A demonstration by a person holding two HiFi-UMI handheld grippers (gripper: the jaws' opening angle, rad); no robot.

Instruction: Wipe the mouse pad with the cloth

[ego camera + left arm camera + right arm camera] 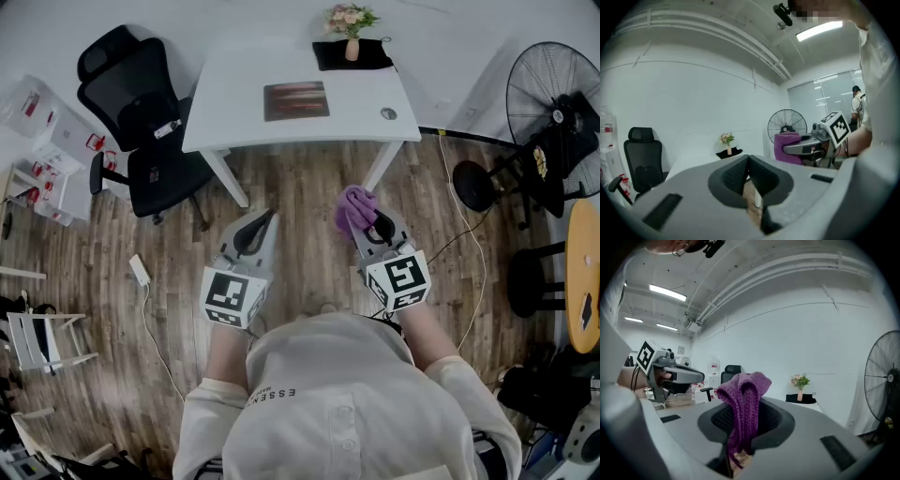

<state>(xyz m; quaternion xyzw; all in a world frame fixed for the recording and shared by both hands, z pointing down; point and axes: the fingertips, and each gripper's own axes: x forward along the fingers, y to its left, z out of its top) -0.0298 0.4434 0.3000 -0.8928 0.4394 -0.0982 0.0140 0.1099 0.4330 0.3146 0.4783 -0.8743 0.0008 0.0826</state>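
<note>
The mouse pad [296, 100], a dark brownish rectangle, lies on the white table [234, 103] at the far side of the head view. Both grippers are held over the wood floor, short of the table. My right gripper [364, 221] is shut on a purple cloth [354, 206], which bunches above its jaws [743, 397]. From the left gripper view, that cloth [785, 146] shows at the right. My left gripper [271, 215] is shut with nothing between its jaws, which meet in the left gripper view [748, 162].
A vase of flowers [351, 22] stands on a black mat [373, 56] at the table's far right. A black office chair [141, 112] sits left of the table. A standing fan [555, 98], a stool [530, 281] and a round wooden table [583, 272] are on the right. A power strip [140, 270] lies on the floor.
</note>
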